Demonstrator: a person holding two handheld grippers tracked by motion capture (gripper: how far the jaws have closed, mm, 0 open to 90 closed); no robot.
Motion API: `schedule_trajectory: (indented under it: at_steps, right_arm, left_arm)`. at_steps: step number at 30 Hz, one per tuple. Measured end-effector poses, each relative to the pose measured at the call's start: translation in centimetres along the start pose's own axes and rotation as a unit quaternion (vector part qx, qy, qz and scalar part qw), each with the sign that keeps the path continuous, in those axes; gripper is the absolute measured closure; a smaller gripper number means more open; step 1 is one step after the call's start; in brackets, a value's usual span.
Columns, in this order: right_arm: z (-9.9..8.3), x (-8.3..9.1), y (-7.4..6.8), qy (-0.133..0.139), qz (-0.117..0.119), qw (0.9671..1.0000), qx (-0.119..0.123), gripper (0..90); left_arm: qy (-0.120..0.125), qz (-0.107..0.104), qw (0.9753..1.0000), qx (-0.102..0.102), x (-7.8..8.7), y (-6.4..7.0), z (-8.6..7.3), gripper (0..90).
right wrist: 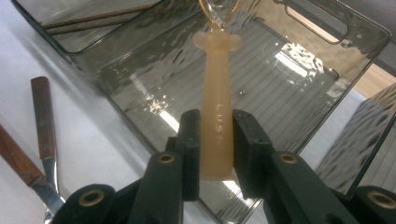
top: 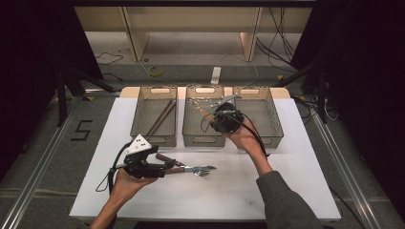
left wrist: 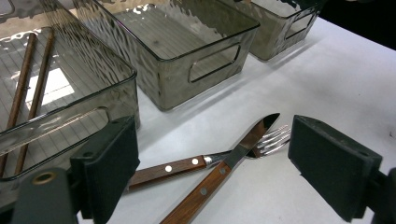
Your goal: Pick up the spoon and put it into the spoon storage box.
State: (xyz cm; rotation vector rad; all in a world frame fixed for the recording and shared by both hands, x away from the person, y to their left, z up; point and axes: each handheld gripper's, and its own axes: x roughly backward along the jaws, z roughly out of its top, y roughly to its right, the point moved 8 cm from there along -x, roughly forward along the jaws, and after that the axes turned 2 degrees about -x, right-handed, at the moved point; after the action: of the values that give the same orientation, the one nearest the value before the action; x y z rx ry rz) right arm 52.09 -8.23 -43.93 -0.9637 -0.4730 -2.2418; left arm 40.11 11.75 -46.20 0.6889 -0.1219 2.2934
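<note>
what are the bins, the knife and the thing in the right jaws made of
The bins look like smoky clear plastic: rippled see-through walls with glare. The knife has a shiny mirror-like metal blade and a brown riveted handle with grain, probably wood. The utensil handle in the right gripper is matt, pale orange and translucent, likely plastic or silicone.

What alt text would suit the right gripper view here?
The right tongs are shut on the translucent amber plastic handle of a utensil, held over the smoky clear plastic middle bin. At left, a wooden-handled knife and fork lie on the white table.
</note>
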Motion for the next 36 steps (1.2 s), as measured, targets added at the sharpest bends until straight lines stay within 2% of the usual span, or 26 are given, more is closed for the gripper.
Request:
schedule_trajectory:
  at_steps: [6, 10, 24, 25, 28, 34, 36]
  right_arm:
    - [-0.1, -0.8, 0.4, -0.012, -0.005, 0.9999, -0.003, 74.3]
    - [-0.1, -1.3, 0.3, -0.018, -0.008, 0.9998, 0.004, 74.3]
    - [-0.5, -2.8, 0.3, -0.041, -0.010, 0.9991, -0.005, 72.7]
    - [-0.4, -2.9, 0.3, -0.038, -0.008, 0.9992, -0.007, 71.6]
    - [-0.3, -3.0, 0.0, -0.038, 0.003, 0.9993, -0.006, 58.5]
    - [0.0, -2.0, -0.3, -0.021, 0.004, 0.9998, -0.005, 47.2]
    - [0.0, -1.4, -0.5, -0.015, 0.013, 0.9997, -0.010, 43.6]
  left_arm:
    - [0.000, 0.000, 1.0000, -0.001, 0.0, 0.0, 0.0, 15.4]
    - [0.000, 0.001, 1.0000, -0.003, -0.1, 0.0, 0.0, 15.4]
    - [-0.003, 0.000, 1.0000, -0.006, 0.0, 0.0, -0.1, 15.5]
    - [-0.003, 0.000, 1.0000, -0.006, 0.0, 0.0, -0.1, 15.4]
    - [-0.003, 0.001, 1.0000, -0.007, 0.0, 0.0, -0.1, 15.5]
    - [-0.002, 0.003, 1.0000, -0.005, -0.1, 0.0, 0.0, 15.4]
    - [-0.002, 0.003, 1.0000, -0.005, -0.1, 0.0, -0.1, 15.4]
